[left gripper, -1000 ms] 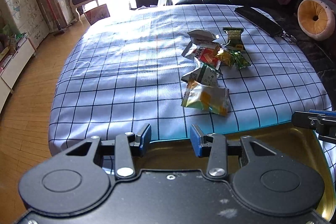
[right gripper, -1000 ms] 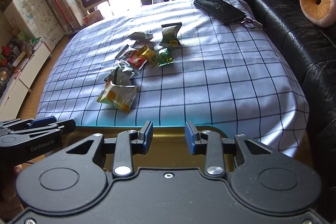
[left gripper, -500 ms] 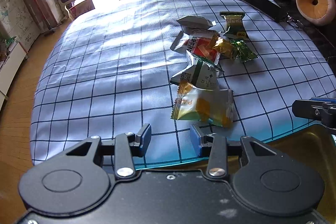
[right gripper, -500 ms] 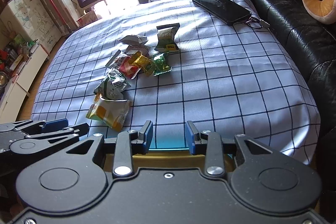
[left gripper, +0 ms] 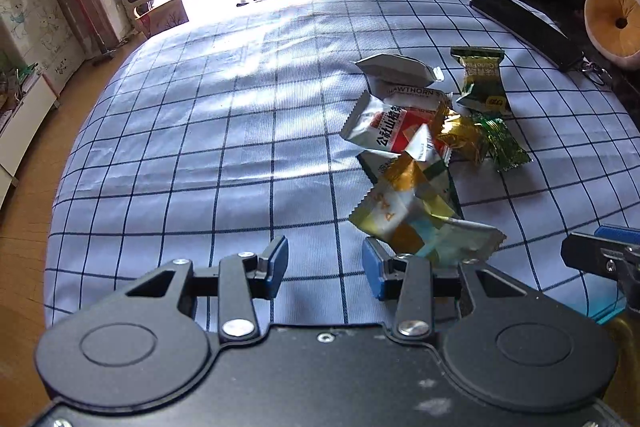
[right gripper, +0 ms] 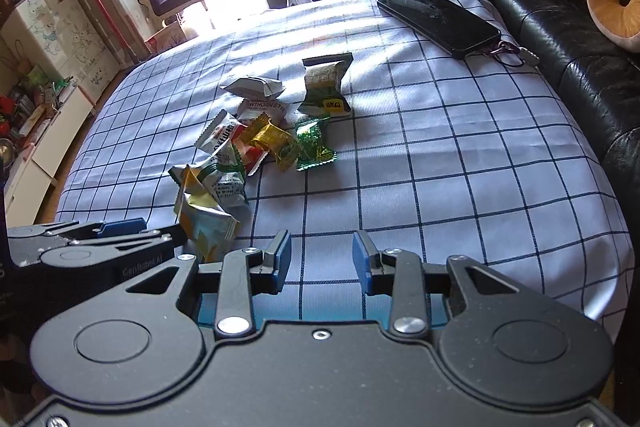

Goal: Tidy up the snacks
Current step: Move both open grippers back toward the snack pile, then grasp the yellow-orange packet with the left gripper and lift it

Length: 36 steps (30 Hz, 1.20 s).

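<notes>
Foil snack packets [left gripper: 420,143] lie clustered on the checked counter [left gripper: 200,147]. Left claw [left gripper: 325,267] and right claw [right gripper: 321,259] both stand apart, holding nothing.

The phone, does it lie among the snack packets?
No, the phone lies apart from the snack packets, near the far corner of the checked cloth.

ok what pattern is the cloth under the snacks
Pale blue-white tablecloth with a dark grid check, clearest in the right wrist view.

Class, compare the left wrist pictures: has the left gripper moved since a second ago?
Yes. The left gripper has advanced over the checked tablecloth toward the snack pile; the yellow packet now lies right beside its fingertip.
</notes>
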Each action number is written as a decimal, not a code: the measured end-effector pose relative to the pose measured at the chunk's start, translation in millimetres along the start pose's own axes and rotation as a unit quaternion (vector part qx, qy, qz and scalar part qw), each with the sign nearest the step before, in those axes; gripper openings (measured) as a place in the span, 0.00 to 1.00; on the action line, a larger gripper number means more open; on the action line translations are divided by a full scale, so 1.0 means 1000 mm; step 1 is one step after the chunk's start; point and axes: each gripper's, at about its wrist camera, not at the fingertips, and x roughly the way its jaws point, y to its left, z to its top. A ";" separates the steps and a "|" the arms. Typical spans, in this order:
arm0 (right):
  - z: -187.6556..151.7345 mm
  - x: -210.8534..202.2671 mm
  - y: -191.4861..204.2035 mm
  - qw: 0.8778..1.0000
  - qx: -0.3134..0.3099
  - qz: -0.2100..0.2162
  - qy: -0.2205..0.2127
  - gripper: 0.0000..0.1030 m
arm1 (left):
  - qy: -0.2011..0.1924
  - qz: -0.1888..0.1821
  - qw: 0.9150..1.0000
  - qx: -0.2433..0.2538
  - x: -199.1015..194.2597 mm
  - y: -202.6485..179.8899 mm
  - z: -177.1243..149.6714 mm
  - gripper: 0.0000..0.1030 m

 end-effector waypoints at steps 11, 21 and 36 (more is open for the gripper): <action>-0.002 0.004 -0.006 1.000 0.012 0.010 0.004 0.42 | -0.009 0.039 0.999 -0.019 0.012 0.011 0.029 0.41; -0.003 -0.005 -0.009 1.000 0.018 0.011 -0.007 0.42 | -0.018 -0.028 0.994 -0.103 -0.020 0.053 0.025 0.42; -0.005 -0.007 -0.012 1.000 0.017 0.008 -0.016 0.42 | 0.012 -0.120 0.987 -0.101 -0.019 0.012 0.013 0.49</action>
